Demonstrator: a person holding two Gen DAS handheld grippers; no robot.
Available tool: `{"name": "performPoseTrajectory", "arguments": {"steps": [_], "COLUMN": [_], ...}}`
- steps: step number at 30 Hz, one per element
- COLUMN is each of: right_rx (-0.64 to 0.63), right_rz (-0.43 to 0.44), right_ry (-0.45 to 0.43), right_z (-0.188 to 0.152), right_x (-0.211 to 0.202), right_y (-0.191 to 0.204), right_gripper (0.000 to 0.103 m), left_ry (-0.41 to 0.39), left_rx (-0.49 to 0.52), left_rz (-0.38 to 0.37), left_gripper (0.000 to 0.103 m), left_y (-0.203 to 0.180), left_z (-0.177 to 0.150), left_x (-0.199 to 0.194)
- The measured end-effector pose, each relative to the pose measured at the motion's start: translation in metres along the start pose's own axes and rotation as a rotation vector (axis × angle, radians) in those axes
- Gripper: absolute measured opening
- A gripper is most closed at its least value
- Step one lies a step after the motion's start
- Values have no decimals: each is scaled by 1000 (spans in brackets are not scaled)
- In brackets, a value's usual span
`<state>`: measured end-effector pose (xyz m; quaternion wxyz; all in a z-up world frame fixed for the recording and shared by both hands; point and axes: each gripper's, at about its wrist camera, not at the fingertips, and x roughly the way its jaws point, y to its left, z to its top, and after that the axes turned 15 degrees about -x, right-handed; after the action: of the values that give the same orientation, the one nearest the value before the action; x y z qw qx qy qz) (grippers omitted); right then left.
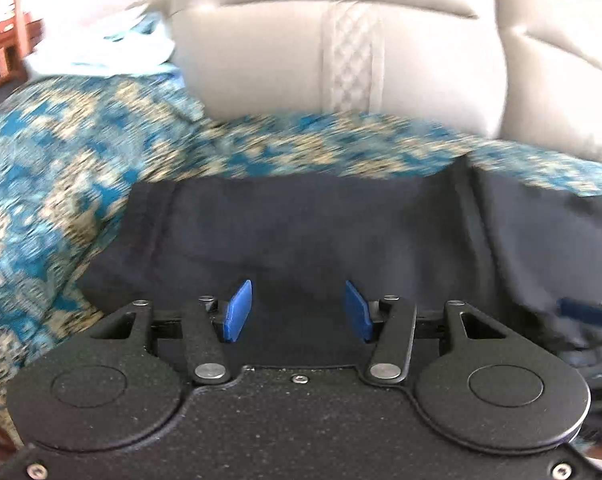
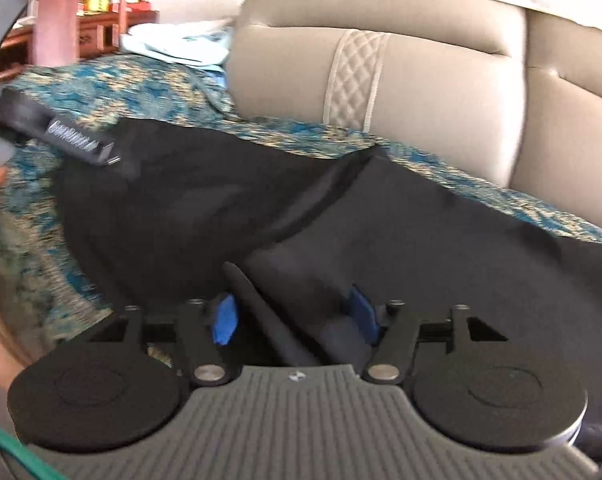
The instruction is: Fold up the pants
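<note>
A beige padded sofa back point(image 2: 441, 80) rises behind a blue-and-gold patterned cover point(image 1: 61, 160), and across that cover the dark navy pants point(image 2: 221, 208) lie spread out, creased along a long seam, with one thick folded edge raised toward the right gripper point(image 2: 293, 316). That gripper's blue pads stand wide apart with the raised fold between them but not pinched, while the left gripper point(image 1: 297, 312) hangs released just above the cloth, nothing between its fingers; motion blur smears the cover's pattern, and the pants run out of sight at the right edge
</note>
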<state>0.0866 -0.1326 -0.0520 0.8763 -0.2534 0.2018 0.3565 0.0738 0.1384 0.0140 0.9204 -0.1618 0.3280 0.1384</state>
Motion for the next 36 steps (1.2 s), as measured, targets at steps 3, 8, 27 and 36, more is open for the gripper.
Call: {"name": "performPoseTrajectory", "arguments": {"steps": [3,8,27,36], "right_rx": [-13,35,296,357], "right_rz": [28,-54,-486,-525], "right_ry": [-33,-68,90,161], "right_z": [-7,-27,-120,-124], "right_x": [-16,-48,-97,-100], "right_y": [-1,-21,-94,-112], "right_gripper": [84,86,81,86], "left_ry": [-7,-15,42,43], "left_rx": [42,92,295,275], "left_rz": [-79,-220,-180,-183], "left_gripper": [51,46,33,36], "left_y": [-28,-82,-183,-177], "left_z": [-2,-14,-104,-104], "left_x": [-10,-16,12,11]}}
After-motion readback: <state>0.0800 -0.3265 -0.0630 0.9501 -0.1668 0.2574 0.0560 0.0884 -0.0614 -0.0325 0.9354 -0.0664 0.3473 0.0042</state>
